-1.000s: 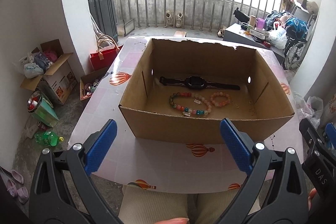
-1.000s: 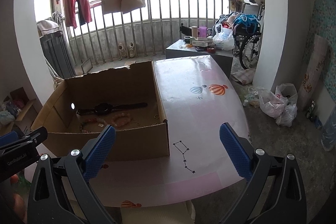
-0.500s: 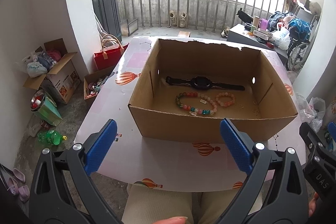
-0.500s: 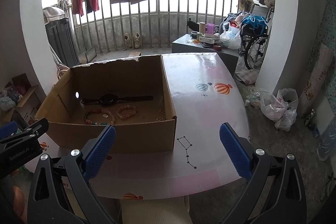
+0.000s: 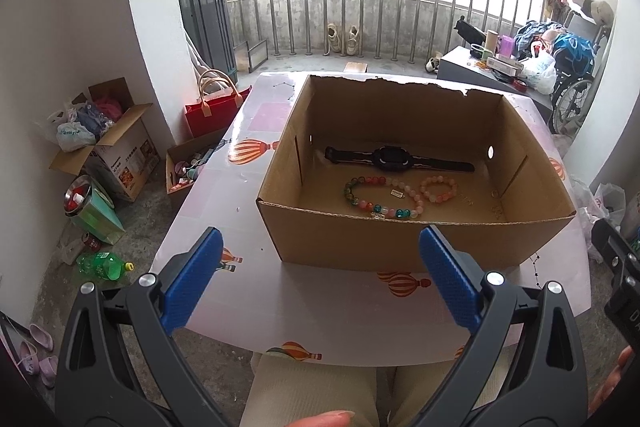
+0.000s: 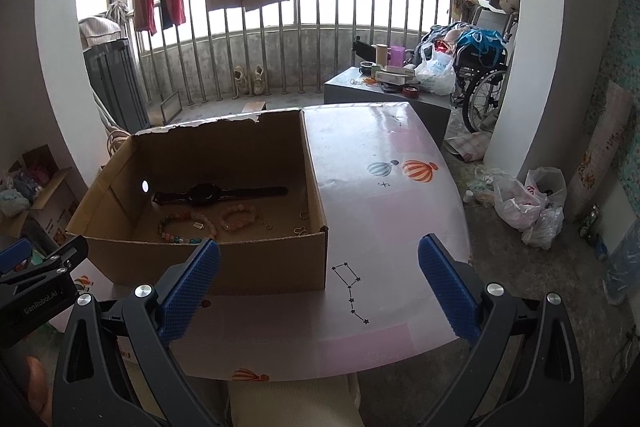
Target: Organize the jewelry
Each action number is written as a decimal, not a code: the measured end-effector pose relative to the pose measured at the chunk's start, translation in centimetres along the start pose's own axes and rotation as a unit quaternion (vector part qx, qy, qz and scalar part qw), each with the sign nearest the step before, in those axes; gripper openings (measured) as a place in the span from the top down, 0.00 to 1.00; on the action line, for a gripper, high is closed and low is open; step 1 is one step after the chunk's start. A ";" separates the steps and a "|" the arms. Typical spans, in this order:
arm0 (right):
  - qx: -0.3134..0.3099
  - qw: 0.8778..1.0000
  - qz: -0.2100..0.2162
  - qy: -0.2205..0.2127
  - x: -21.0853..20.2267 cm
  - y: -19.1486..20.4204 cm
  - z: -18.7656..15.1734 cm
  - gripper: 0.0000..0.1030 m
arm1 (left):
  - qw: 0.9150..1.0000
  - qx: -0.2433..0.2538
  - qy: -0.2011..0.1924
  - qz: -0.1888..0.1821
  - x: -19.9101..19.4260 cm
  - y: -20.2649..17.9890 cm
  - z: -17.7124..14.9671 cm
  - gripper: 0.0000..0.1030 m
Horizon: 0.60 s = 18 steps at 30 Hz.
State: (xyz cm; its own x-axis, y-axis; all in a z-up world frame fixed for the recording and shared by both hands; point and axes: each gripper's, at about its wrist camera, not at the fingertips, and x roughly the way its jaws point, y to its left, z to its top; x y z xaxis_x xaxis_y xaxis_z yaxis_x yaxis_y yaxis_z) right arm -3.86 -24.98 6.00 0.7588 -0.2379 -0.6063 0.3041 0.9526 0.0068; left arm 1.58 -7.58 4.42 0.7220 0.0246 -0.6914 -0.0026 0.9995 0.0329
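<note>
An open cardboard box [image 5: 360, 239] stands on a pink table [image 5: 328, 311]. Inside lie a black watch [image 5: 394, 159], a long multicoloured bead bracelet [image 5: 380, 197] and a small pink bead bracelet [image 5: 439, 189]. The right wrist view shows the box [image 6: 224, 267], the watch [image 6: 208, 194], the bracelets [image 6: 240, 217] and small rings [image 6: 303, 215]. My left gripper [image 5: 320, 275] is open and empty, in front of the box. My right gripper [image 6: 318, 287] is open and empty, at the box's front right corner.
The table's bare right half [image 6: 384, 211] lies beside the box. Boxes and a red bag [image 5: 212, 107] sit on the floor at left. A grey side table [image 6: 384, 91], a wheelchair [image 6: 484, 75] and plastic bags [image 6: 528, 203] are at right.
Both grippers have risen and pulled back from the box, so more of the table and the box's inside shows. Both stay open and empty.
</note>
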 end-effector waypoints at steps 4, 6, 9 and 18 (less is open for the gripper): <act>0.006 1.000 0.002 -0.007 -0.3 -0.2 0.2 0.06 | 1.000 -0.001 -0.004 -0.005 -0.1 0.2 0.0 0.08; 0.008 1.000 0.005 -0.016 -0.6 -0.2 0.2 0.06 | 1.000 -0.003 -0.010 -0.009 -0.4 0.4 0.0 0.08; 0.001 1.000 0.004 -0.020 -0.6 0.1 0.1 0.06 | 1.000 -0.002 -0.018 -0.009 -0.6 0.4 0.0 0.08; -0.011 0.999 0.010 -0.035 -0.9 0.4 -0.4 0.06 | 0.999 -0.001 -0.030 -0.016 -0.9 0.4 -0.2 0.08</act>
State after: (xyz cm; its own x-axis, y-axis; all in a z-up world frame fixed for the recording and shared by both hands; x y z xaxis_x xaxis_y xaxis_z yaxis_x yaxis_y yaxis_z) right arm -4.65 -24.30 6.24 0.8036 -0.2301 -0.5488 0.2756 0.9613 0.0005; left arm 0.84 -7.22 4.90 0.7617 -0.0090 -0.6479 0.0199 0.9998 0.0095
